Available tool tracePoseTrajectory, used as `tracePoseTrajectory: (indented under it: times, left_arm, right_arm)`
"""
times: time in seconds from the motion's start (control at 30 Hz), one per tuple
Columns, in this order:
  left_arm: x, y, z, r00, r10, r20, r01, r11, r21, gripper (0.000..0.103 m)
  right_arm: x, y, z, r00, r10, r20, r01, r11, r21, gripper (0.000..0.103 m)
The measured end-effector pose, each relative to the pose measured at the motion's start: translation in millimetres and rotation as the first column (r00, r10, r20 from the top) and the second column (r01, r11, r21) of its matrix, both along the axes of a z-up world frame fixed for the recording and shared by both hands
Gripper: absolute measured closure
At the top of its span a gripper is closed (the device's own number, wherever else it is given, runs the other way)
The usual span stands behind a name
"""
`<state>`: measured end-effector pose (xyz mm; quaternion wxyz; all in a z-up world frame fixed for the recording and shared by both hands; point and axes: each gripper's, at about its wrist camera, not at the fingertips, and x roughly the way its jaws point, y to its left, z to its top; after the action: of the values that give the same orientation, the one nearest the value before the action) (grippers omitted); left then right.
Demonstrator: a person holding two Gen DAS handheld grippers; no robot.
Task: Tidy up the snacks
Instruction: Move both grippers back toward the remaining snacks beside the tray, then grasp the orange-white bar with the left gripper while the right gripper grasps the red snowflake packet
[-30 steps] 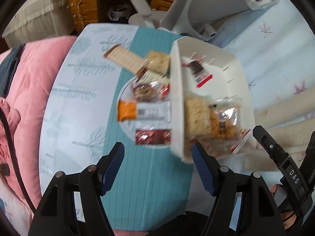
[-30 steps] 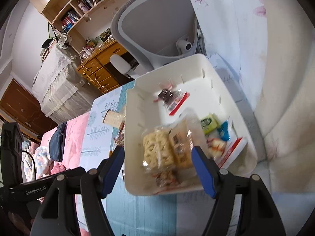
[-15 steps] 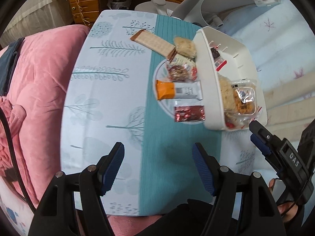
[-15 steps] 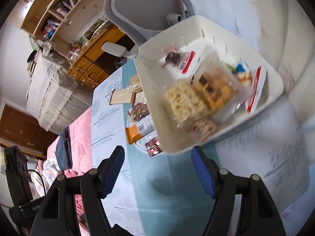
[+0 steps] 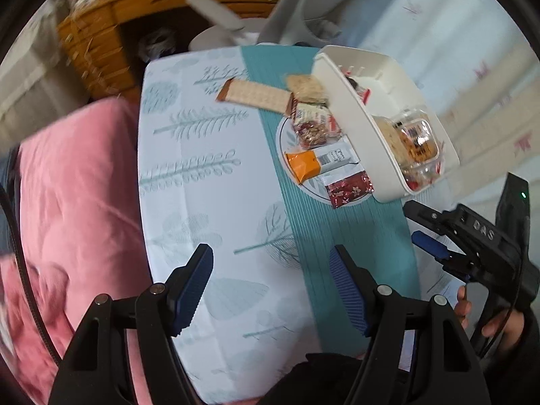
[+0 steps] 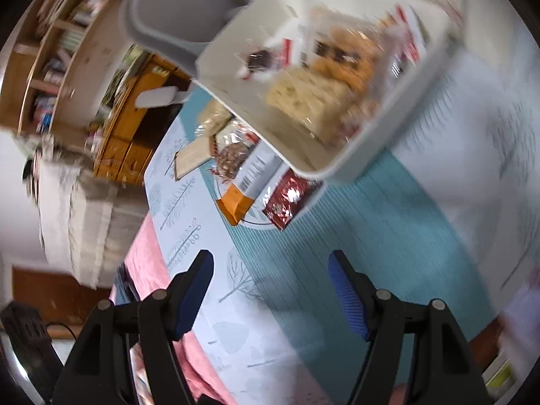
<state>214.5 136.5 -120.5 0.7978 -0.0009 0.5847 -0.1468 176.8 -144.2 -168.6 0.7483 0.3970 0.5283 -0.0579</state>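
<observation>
Two empty claws [image 5: 271, 287] [image 6: 270, 287] above tablecloth [image 5: 209, 209]

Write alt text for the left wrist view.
Open left tongs hover empty over a leaf-print tablecloth. Beyond them, wrapped snacks lie on a plate beside a white bin that already holds snacks; the right tongs enter at right.

Bench [image 5: 202, 202]: top covered by a pale cloth printed with trees and leaves, a ribbed teal band [image 5: 337, 243] running down its middle. Lying directly on it, upper right of the left wrist frame: white bin [image 5: 357, 128] holding packets; long biscuit pack [image 5: 256, 96]; pale cracker pack [image 5: 305, 86]; nut bar [image 5: 312, 128]; orange-and-white bar [image 5: 319, 163]; dark red packet [image 5: 351, 189].
</observation>
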Motion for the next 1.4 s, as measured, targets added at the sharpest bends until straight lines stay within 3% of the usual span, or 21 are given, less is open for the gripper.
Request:
tracePoseTrajectory:
  times: [0.2, 0.37, 0.53, 0.83, 1.0, 1.23, 1.4]
  left_arm:
    - [16, -14, 2, 0.984, -0.146, 0.097, 0.137, 0.986, 0.093, 0.033]
    - [34, -33, -6, 0.95, -0.25, 0.186, 0.234, 0.967, 0.104, 0.033]
    - [56, -53, -32, 0.917, -0.323, 0.235, 0.308, 0.946, 0.098, 0.033]
    - [87, -85, -91, 0.856, -0.475, 0.203, 0.459, 0.88, 0.124, 0.033]
    - [101, -100, -115, 0.835, -0.524, 0.17, 0.51, 0.852, 0.121, 0.033]
    - [113, -117, -138, 0.801, -0.579, 0.15, 0.568, 0.815, 0.113, 0.033]
    - [117, -128, -149, 0.795, -0.592, 0.136, 0.579, 0.806, 0.123, 0.033]
  right_arm:
    - [-3, 8, -13, 0.994, -0.105, -0.038, 0.107, 0.993, 0.056, 0.032]
    - [4, 8, -19, 0.985, -0.161, -0.065, 0.166, 0.983, 0.077, 0.032]
    - [12, 5, -33, 0.963, -0.25, -0.105, 0.262, 0.958, 0.12, 0.032]
    - [23, -4, -70, 0.877, -0.437, -0.201, 0.471, 0.865, 0.172, 0.032]
    - [32, -6, -80, 0.826, -0.505, -0.249, 0.544, 0.83, 0.121, 0.032]
    - [47, -5, -91, 0.781, -0.527, -0.335, 0.577, 0.815, 0.062, 0.033]
    - [56, -6, -96, 0.754, -0.547, -0.365, 0.597, 0.802, 0.031, 0.04]
